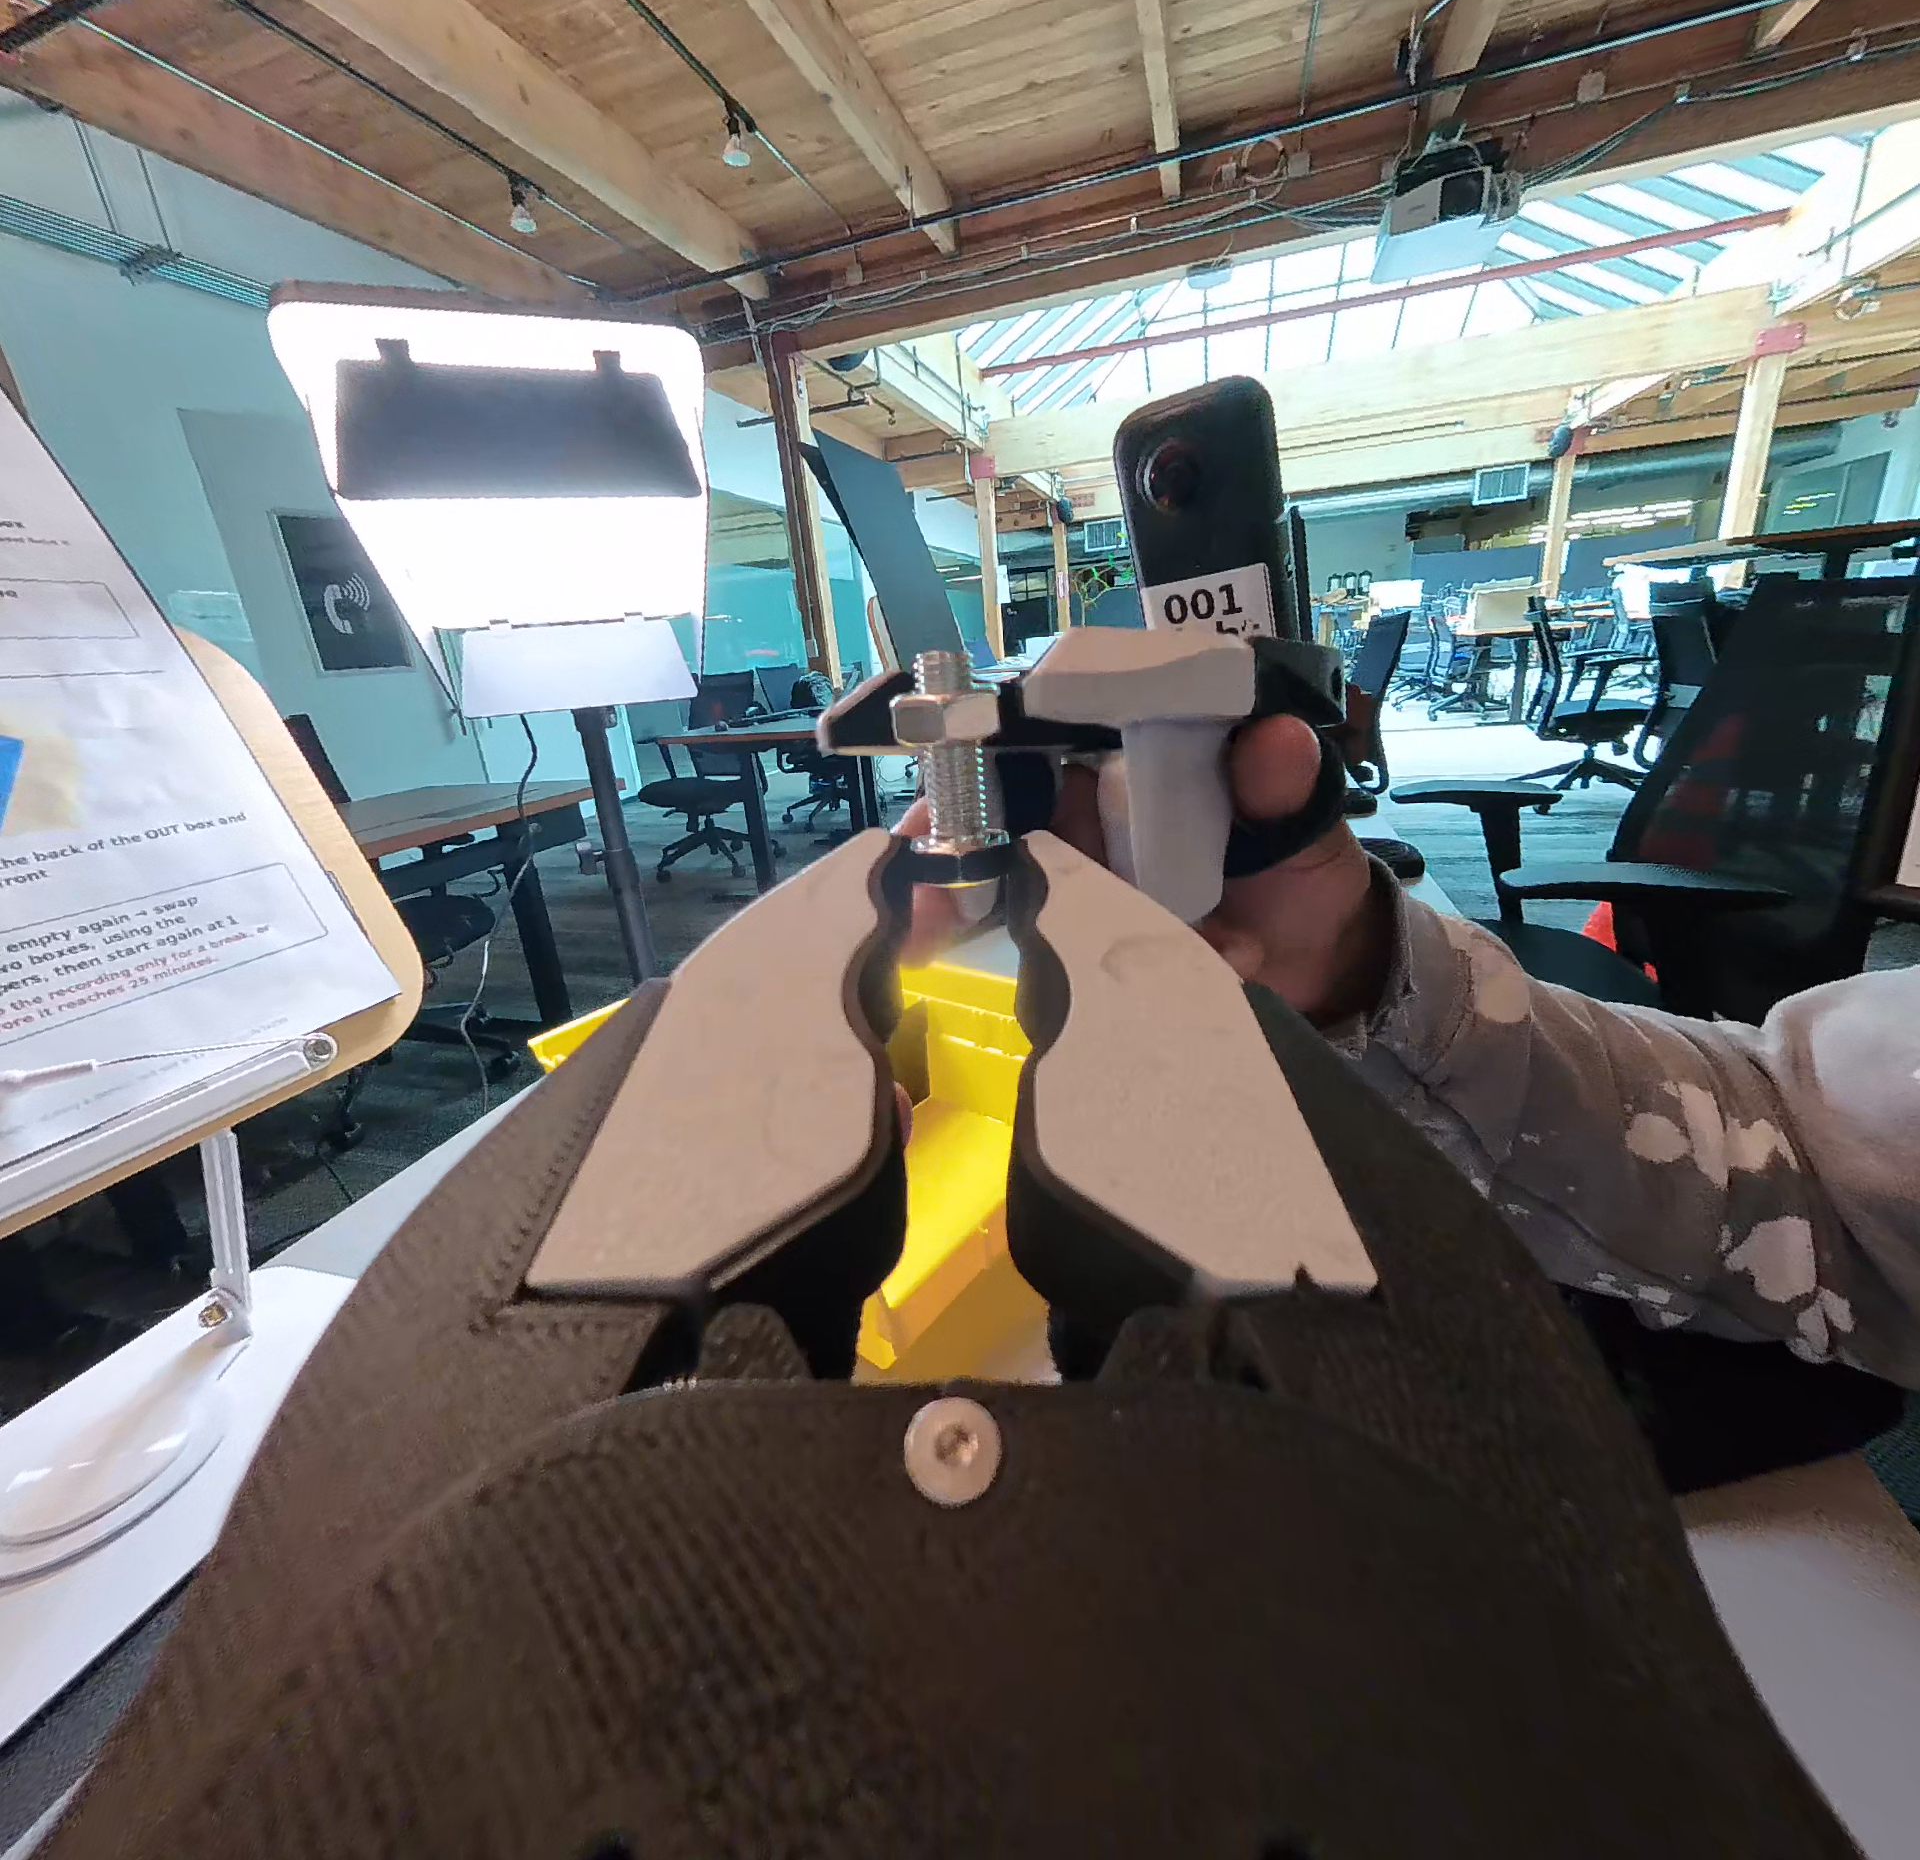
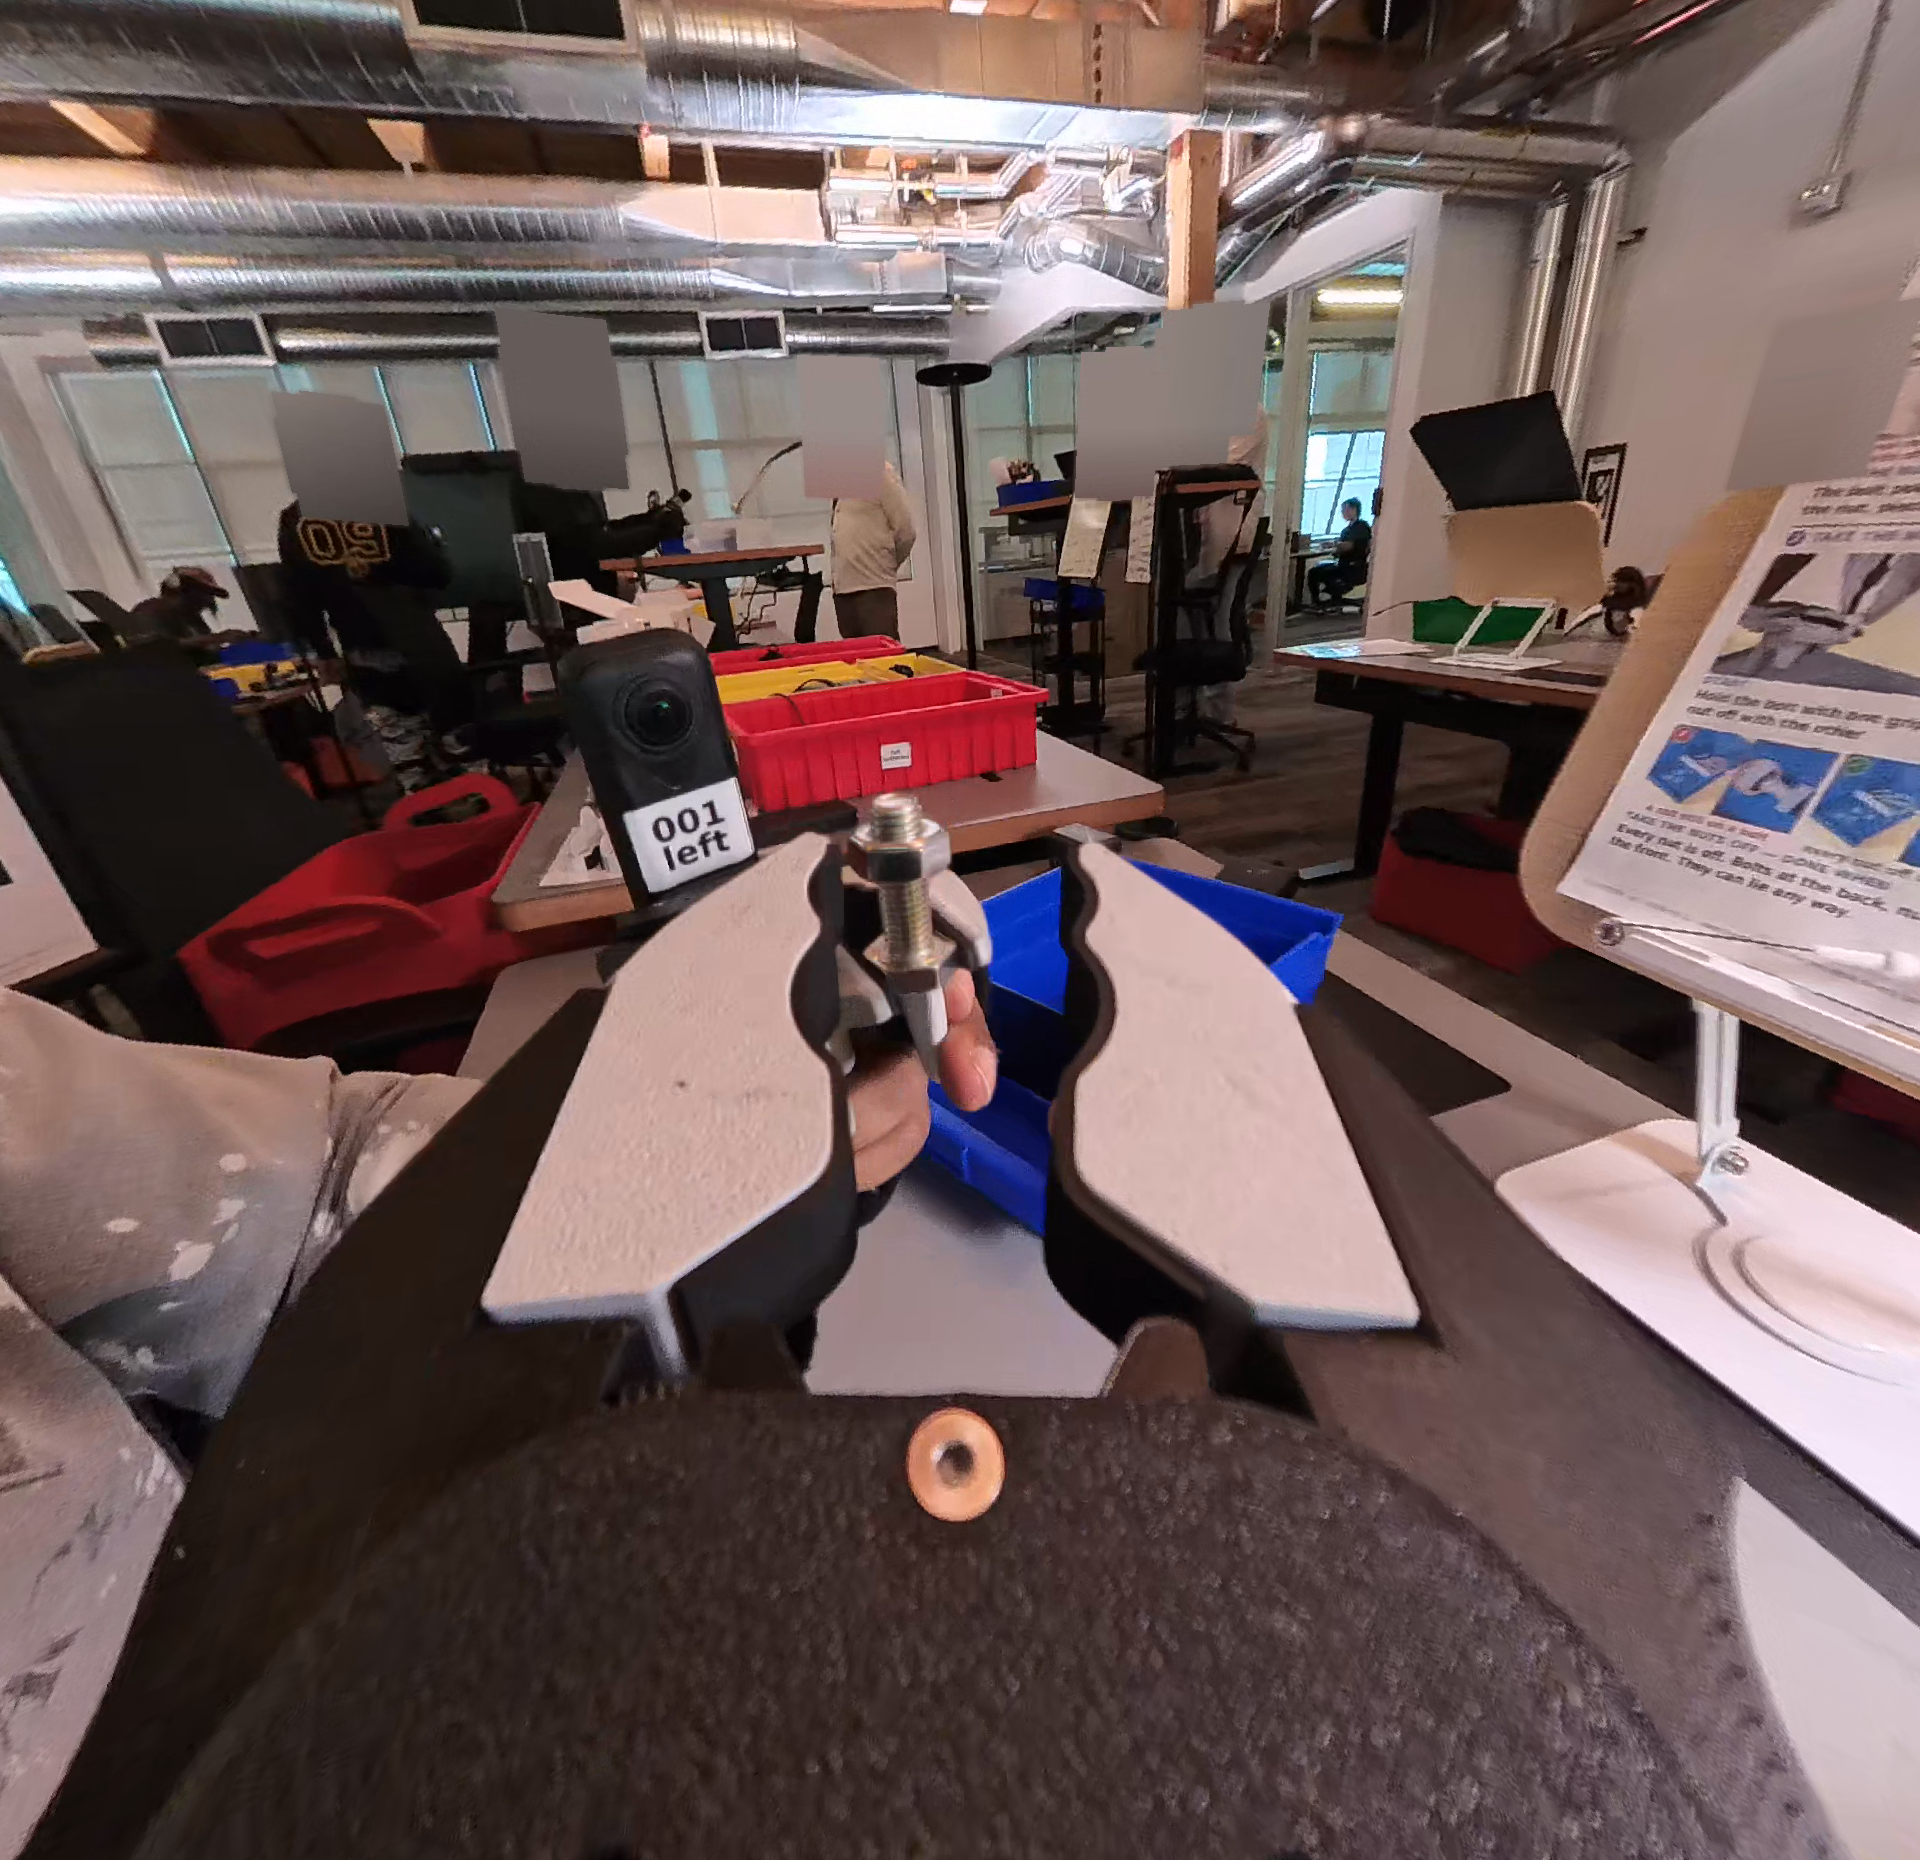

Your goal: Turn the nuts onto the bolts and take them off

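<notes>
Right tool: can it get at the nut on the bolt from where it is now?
Probably yes. The nut sits between the open fingers of the right tool, with nothing else in the gap. The left tool grips the bolt by its head, below the nut and clear of it.

- The bolt (image 1: 954,771) and its nut (image 1: 943,714) are gleaming silver.
- The grey fingers (image 1: 727,1062) are sitting in black, ribbed bodies.
- A yellow bin (image 1: 961,1166) is glowing below.
- A blue bin (image 2: 1226,937) is showing beyond.
- The sleeve (image 1: 1621,1114) is showing mottled grey-and-white blotches.
</notes>
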`<state>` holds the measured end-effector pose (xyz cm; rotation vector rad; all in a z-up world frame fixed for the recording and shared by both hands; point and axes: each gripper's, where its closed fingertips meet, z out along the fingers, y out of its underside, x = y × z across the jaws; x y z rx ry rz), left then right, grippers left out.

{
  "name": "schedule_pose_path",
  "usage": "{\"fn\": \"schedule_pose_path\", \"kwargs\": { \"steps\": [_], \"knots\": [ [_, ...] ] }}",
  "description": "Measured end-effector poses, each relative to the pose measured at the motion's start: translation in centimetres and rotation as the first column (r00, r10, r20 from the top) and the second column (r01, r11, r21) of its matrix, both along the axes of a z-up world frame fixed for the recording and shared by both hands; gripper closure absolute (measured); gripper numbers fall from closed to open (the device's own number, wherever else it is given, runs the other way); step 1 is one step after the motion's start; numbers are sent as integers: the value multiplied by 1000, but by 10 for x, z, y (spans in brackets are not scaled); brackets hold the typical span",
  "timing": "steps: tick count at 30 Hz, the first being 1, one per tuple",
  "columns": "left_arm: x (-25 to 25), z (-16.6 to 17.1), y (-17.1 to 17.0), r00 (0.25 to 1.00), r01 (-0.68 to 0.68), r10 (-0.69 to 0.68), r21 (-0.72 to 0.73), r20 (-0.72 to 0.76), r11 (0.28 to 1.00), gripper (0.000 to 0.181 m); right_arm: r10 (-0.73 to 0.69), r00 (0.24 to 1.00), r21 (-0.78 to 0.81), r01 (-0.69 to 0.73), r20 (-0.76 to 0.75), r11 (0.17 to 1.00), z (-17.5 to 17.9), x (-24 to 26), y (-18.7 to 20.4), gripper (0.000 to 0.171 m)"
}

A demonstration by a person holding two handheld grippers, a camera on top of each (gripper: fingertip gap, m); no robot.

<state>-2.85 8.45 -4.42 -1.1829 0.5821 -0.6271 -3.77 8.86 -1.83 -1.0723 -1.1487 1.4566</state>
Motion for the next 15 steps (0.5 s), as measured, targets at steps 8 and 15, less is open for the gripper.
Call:
{"fn": "schedule_pose_path", "kwargs": {
  "steps": [8,15],
  "knots": [
    [-4,6,-3,1000,-1,1,15,15,1000,163,-69,997,-51,67,-21,996,1,8,24,147],
    [0,0,0,1000,-12,12,5,-3,1000,163,-3,1000,-21,3,2,1000,-3,-4,1,130]
  ]
}}
